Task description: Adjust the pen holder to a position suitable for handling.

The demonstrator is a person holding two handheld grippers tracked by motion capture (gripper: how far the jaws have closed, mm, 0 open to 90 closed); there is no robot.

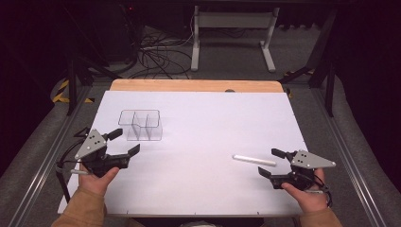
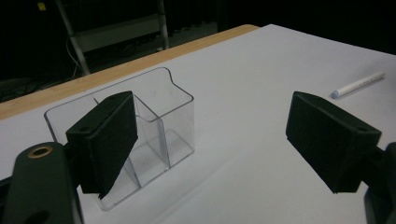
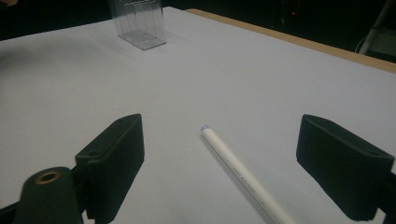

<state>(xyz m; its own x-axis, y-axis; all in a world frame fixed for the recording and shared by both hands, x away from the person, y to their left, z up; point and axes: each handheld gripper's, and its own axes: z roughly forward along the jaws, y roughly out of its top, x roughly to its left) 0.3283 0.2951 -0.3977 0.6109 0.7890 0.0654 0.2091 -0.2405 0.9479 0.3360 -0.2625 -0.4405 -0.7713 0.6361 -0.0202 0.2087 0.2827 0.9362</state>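
A clear plastic organiser (image 1: 140, 125) with several compartments stands upright on the white table (image 1: 203, 118), left of centre. My left gripper (image 1: 126, 142) hovers just in front of it, open, with nothing between its pads. In the left gripper view the organiser (image 2: 173, 116) sits partly behind the left pad (image 2: 109, 140), and my left gripper (image 2: 217, 140) points past its right side. A white pen (image 1: 254, 160) lies flat at the right. My right gripper (image 1: 268, 162) is open beside it. In the right gripper view the pen (image 3: 243, 175) lies on the table between the spread jaws of my right gripper (image 3: 229, 161), touching neither pad.
A wooden strip (image 1: 196, 85) borders the table's far edge. Beyond it are a white desk frame (image 1: 231, 38) and loose cables (image 1: 156, 59) on the floor. Metal rails run along both sides of the table. Open white surface lies between the organiser and the pen.
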